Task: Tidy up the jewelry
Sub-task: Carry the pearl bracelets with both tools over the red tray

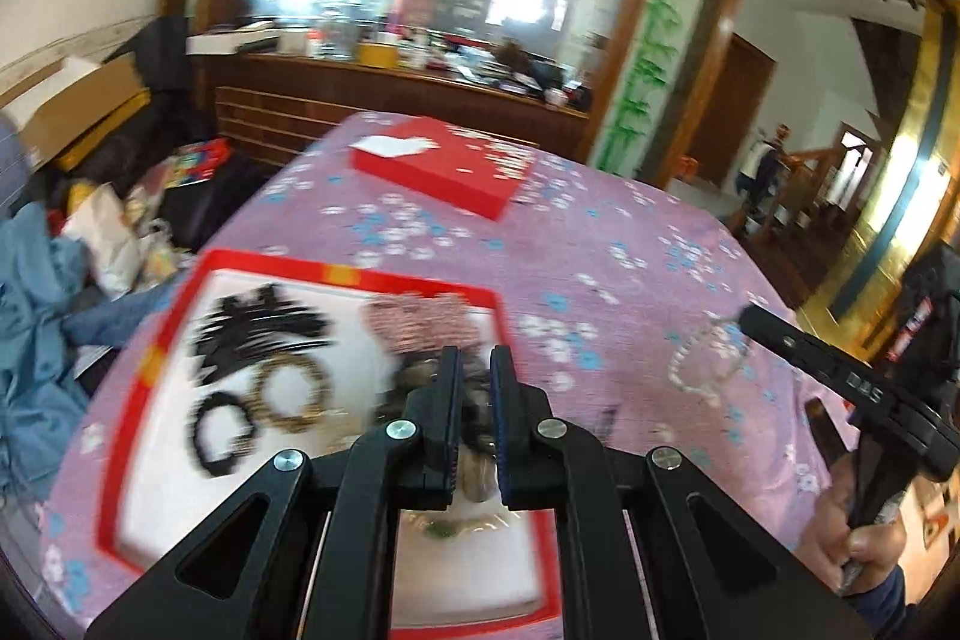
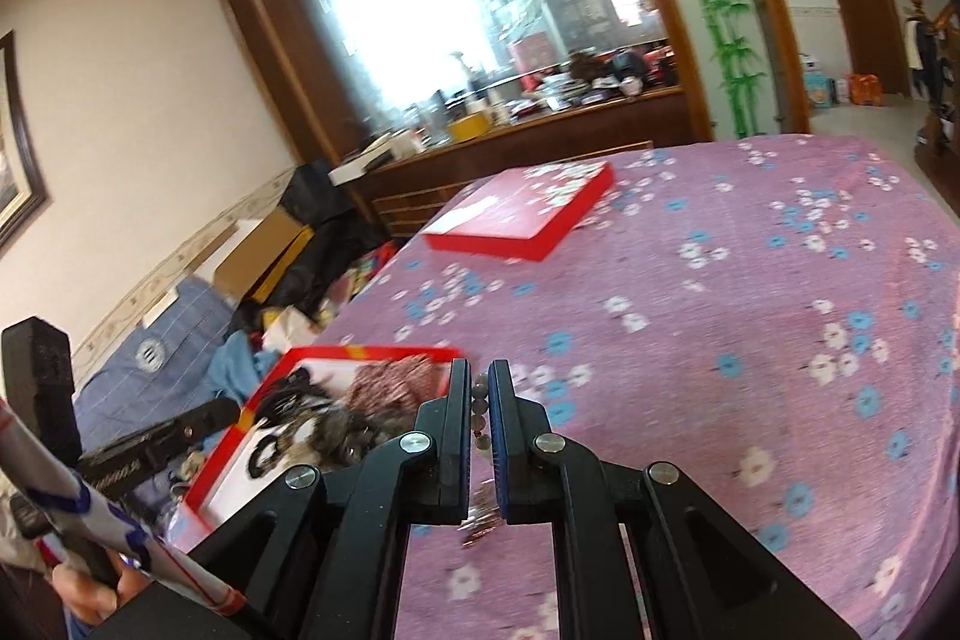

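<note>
A red-rimmed tray [image 1: 150,358] with a white bottom holds several pieces of jewelry: black bracelets [image 1: 222,427], a speckled ring bracelet [image 1: 294,391] and a pink beaded piece [image 1: 420,322]. My left gripper [image 1: 475,370] hovers over the tray's right part, jaws nearly closed on a dark beaded piece [image 1: 474,466]. My right gripper [image 2: 479,388] is shut on a pale bead bracelet [image 2: 480,403], which hangs above the cloth to the right of the tray [image 2: 282,364]. In the left wrist view the bracelet [image 1: 708,364] dangles from the right gripper's tip.
A pink flowered cloth [image 2: 750,340] covers the table. A red box lid [image 2: 528,214] lies at the far side. Clothes and bags are piled left of the table [image 1: 60,268]. A wooden sideboard with clutter [image 2: 510,124] stands behind.
</note>
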A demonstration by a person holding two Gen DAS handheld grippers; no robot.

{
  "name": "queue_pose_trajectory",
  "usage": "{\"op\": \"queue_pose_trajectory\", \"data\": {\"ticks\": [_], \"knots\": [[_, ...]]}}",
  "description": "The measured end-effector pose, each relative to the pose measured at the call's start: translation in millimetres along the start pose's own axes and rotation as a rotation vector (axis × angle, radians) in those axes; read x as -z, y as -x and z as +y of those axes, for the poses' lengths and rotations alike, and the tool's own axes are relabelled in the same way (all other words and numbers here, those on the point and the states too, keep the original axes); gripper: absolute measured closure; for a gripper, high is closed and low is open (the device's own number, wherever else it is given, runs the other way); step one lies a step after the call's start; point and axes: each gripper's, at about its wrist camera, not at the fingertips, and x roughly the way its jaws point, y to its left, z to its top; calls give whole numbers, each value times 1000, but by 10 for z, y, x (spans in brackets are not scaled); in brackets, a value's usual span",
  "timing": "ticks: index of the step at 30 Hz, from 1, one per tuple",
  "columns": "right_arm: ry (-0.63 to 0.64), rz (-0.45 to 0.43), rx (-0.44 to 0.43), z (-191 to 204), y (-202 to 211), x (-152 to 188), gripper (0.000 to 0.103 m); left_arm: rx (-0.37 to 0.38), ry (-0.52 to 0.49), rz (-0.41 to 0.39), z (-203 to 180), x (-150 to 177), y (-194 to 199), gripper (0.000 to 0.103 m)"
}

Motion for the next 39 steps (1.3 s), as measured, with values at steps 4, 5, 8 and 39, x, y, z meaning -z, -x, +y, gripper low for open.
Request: {"op": "queue_pose_trajectory", "data": {"ticks": [4,5,8,39], "knots": [[49,34,-38,273,-87,89,97,-39,47,2,314,29,59,94],[61,42,-49,346,-108,113,97,-47,54,1,369,42,65,94],[89,68,-80,519,-155,184,96,-61,73,3,520,81,79,94],[162,197,-105,647,-415,209,94,-84,100,44,689,223,-34,94]]}}
